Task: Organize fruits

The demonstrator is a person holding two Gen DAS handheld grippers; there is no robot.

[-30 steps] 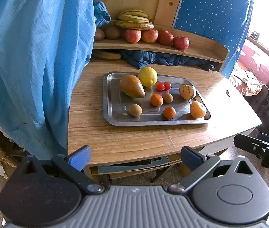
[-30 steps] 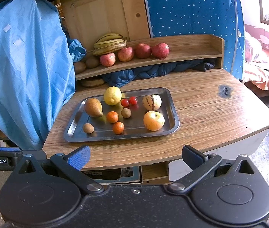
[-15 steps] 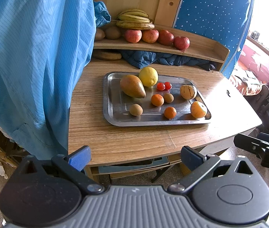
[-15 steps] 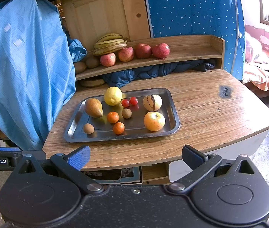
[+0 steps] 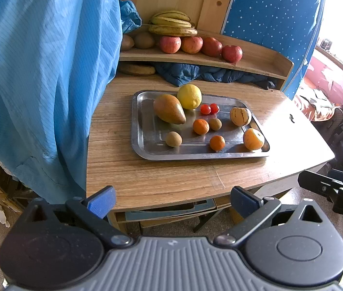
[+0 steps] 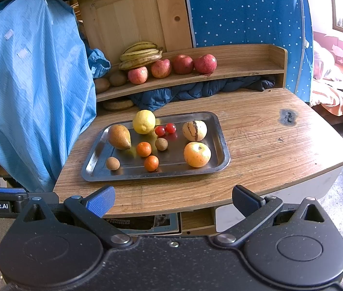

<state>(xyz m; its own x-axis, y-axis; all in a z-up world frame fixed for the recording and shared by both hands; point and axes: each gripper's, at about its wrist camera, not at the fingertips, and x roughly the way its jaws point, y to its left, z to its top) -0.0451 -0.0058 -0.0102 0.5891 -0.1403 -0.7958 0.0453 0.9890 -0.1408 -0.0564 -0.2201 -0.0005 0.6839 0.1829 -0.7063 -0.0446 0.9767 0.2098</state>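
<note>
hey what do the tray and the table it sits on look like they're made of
The tray looks like polished metal, probably stainless steel: silvery, with fruit mirrored in its floor. The table shows brown wood grain with a smooth flat sheen; whether solid wood or laminate is unclear.

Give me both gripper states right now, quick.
Left gripper: open, empty, short of the table.
Right gripper: open, empty, also short of the table; the fruit on the tray is untouched.
</note>
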